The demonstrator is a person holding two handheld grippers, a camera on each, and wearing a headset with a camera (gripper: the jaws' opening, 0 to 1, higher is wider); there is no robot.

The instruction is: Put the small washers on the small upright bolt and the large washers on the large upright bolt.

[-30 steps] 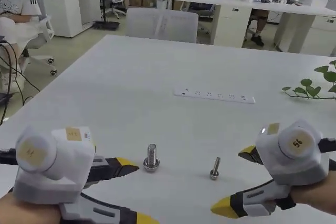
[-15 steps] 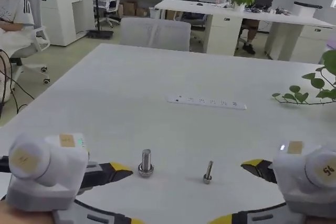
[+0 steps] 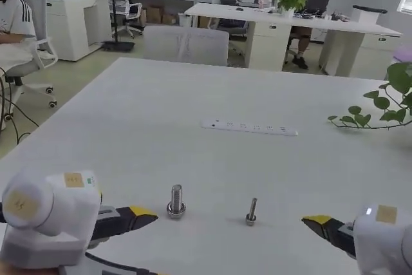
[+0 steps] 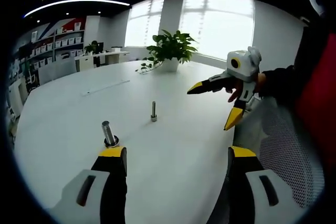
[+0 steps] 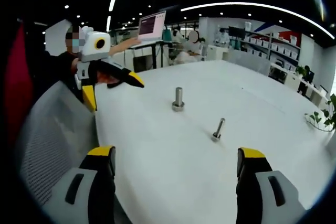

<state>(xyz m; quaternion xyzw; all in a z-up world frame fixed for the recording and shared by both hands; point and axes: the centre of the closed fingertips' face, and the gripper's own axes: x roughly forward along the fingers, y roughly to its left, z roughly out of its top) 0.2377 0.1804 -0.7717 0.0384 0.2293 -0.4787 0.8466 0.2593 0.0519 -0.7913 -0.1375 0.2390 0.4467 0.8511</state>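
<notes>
Hovering low at the near edge of the white counter (image 3: 193, 107) with both tools idle: left gripper (image 4: 176, 153) spread wide and holding nothing, right gripper (image 5: 176, 155) likewise released and empty. Facing each other across the two fasteners, with the large upright bolt (image 3: 176, 200) just beyond the yellow tips of the left jaws and the small upright bolt (image 3: 251, 211) beside it toward the right, near but not touching, both standing threads up. Broad collar at the foot of the large bolt: its own head or a washer already seated, too small to settle. Judged from this, between steps rather than mid-placement, with nothing pinched and nothing poised over either shaft. Calls next for locating a loose washer, nipping it by the rim with one pair of jaws, sorting it by size, then carrying it level above the matching bolt, centring the hole on the tip and letting go for a drop down the threads. Worth minding the slim small bolt — probably quick to topple if nudged. Farther back, a white power strip (image 3: 249, 127) and a potted plant (image 4: 169, 50).
</notes>
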